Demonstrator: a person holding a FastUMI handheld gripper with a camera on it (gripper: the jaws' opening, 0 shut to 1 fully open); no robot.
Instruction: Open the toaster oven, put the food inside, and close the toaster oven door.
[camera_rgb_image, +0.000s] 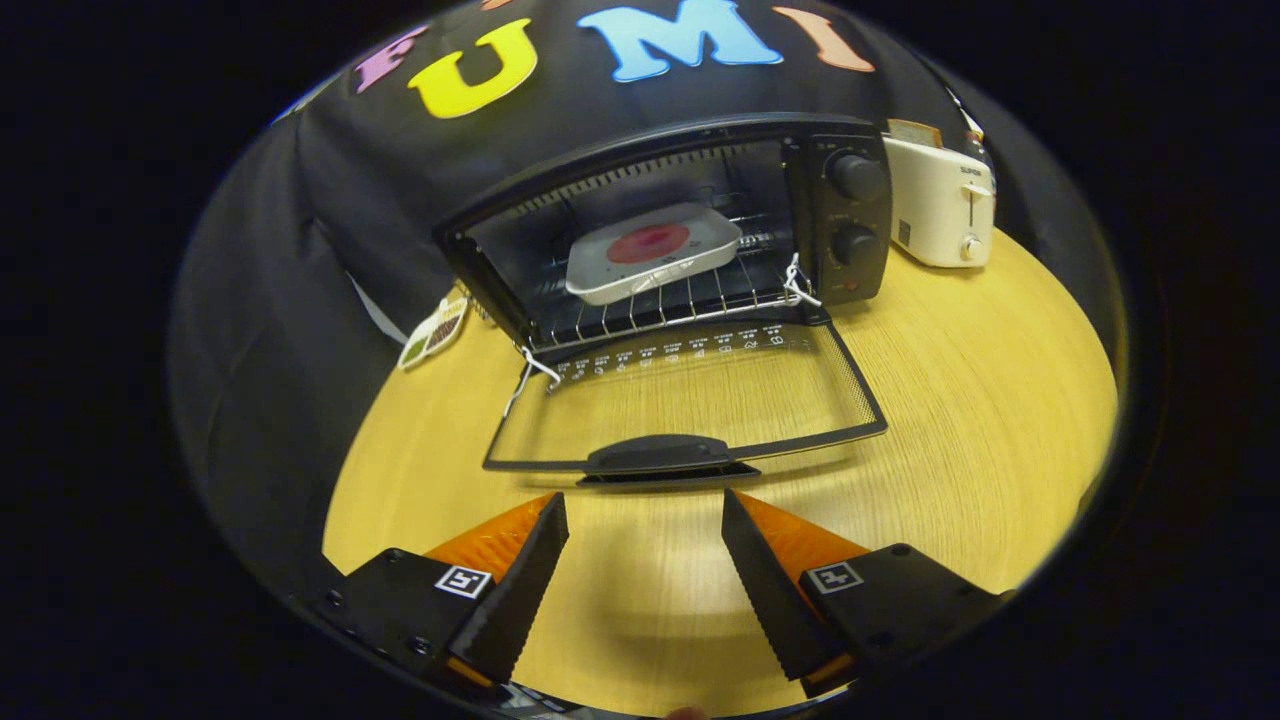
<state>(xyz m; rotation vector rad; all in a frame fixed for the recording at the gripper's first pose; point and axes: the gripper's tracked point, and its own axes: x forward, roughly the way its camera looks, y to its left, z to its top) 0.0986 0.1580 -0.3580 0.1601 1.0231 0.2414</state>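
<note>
The black toaster oven (850, 215) stands on the wooden table with its glass door (690, 400) folded down flat toward me. Inside, on the wire rack (660, 305), rests a grey tray (600, 285) holding a flat red piece of food (648, 243). The door's black handle (658, 455) lies just ahead of my fingertips. My gripper (645, 515) is open, its two black ribbed fingers (520, 590) spread wide over bare table, with nothing between them.
A white pop-up toaster (940, 200) stands right of the oven. A small tag (435, 330) hangs at the oven's left side. The round wooden table (1000, 380) spreads out on both sides of the door.
</note>
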